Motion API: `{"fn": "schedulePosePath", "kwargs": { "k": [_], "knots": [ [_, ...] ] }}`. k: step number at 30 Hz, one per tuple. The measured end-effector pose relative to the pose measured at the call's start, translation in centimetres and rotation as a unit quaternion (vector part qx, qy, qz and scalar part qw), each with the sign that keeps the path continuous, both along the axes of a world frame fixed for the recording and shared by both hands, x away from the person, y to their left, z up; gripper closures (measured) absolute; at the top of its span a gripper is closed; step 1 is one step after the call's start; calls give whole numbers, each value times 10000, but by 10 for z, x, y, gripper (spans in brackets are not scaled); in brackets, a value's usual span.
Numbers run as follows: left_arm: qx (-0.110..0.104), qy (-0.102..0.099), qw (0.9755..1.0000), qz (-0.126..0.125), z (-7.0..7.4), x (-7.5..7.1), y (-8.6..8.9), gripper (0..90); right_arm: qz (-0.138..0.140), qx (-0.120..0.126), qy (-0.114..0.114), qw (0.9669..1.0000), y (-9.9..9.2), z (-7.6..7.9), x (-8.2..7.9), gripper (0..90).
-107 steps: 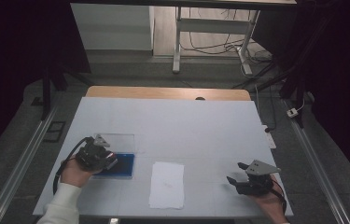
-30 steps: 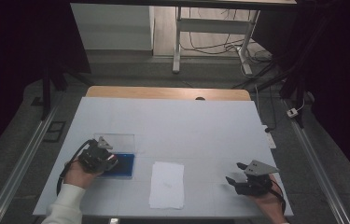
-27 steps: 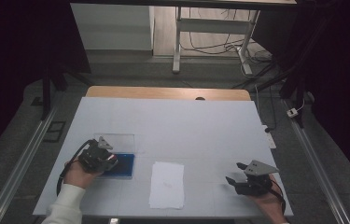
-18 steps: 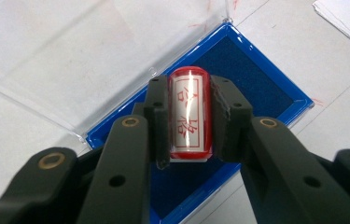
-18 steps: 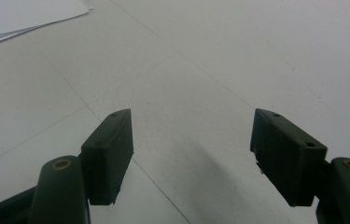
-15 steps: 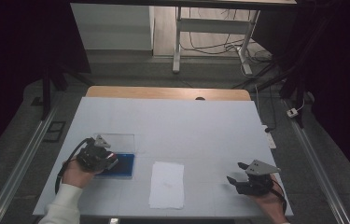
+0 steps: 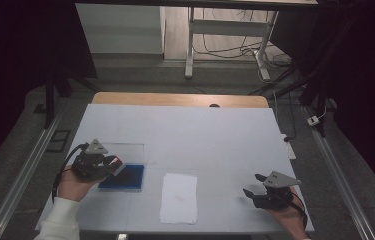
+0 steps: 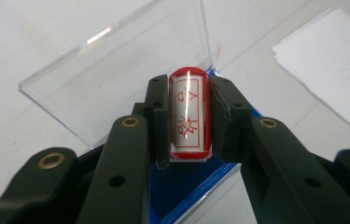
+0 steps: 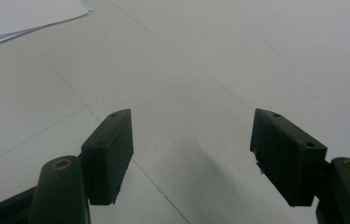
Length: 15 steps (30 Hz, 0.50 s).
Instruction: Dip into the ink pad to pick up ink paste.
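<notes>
Evidently little has changed over the last few seconds: the left gripper (image 7: 109, 165) sits in the same place over the blue ink pad (image 7: 124, 177) near the table's (image 7: 190, 130) left front corner, shifted only slightly, and the right gripper (image 7: 255, 191) rests unmoved near the right front corner. Judged from this, the stamp (image 8: 189, 114) is probably being inked, or has just been lifted from its case, and no impression on the paper has yet begun.

Left gripper: jaws clenched on the stamp, a red cylinder with red characters on its white label, held between the two black pads (image 8: 159, 116) in the left gripper view. It hangs over the pad's blue tray (image 8: 189, 186), whose clear lid (image 8: 116, 65) stands open behind it. Whether the stamp's face touches the ink cannot be told.

Right gripper (image 9: 191, 156): jaws spread wide and empty, hovering low over bare table surface and touching nothing visible.

White sheet of paper (image 7: 179, 197): lies flat near the front edge, between the two grippers, just right of the ink pad. Carrying the stamp over to this sheet appears to be the next step.
</notes>
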<state>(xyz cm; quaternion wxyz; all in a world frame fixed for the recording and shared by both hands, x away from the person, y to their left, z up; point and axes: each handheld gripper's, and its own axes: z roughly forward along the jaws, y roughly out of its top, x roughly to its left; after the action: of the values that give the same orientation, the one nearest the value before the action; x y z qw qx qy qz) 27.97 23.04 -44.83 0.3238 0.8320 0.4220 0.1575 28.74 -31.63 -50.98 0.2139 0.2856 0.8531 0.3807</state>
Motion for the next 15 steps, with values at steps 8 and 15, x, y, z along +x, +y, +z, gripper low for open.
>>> {"fn": "schedulePosePath", "kwargs": {
  "k": [8, 15],
  "knots": [
    [-268, -217, 9994, -33, 11, -6, 3, 699, 14, -26, -3, 10000, 0, -1, 0, 295],
    [-593, -445, 9972, -100, 21, -11, 3, 698, 5, -7, -10, 10000, -1, 0, 0, 295]
  ]
}}
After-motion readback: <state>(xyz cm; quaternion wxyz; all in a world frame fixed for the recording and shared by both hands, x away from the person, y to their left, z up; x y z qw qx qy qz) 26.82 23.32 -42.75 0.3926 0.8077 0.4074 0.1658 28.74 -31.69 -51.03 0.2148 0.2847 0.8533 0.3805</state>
